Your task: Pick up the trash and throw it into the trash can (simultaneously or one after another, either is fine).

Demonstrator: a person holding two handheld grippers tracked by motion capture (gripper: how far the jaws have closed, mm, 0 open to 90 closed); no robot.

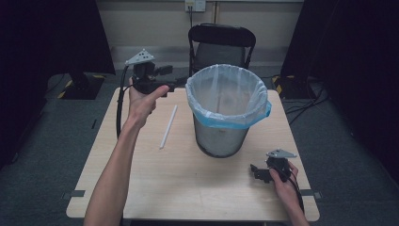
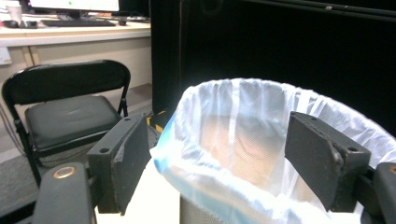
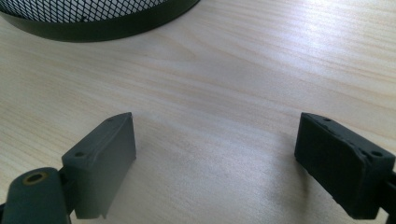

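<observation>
The left gripper (image 1: 181, 83), its jaws spread and empty, hangs just left of the rim of the black mesh bin with a white plastic liner (image 1: 225, 109), while the thin white stick (image 1: 168, 126) lies untouched on the pale wooden table (image 1: 188, 183) left of the bin and the right gripper (image 1: 255, 172), also spread and empty, rests near the right edge, so I judge that the picking of the stick is not yet begun.

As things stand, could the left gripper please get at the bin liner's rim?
Probably yes: the left gripper, jaws open and empty, is raised beside the bin liner's rim, with nothing between them.

Mesh bin (image 1: 221, 136) w/ liner, upright, table centre.
</observation>
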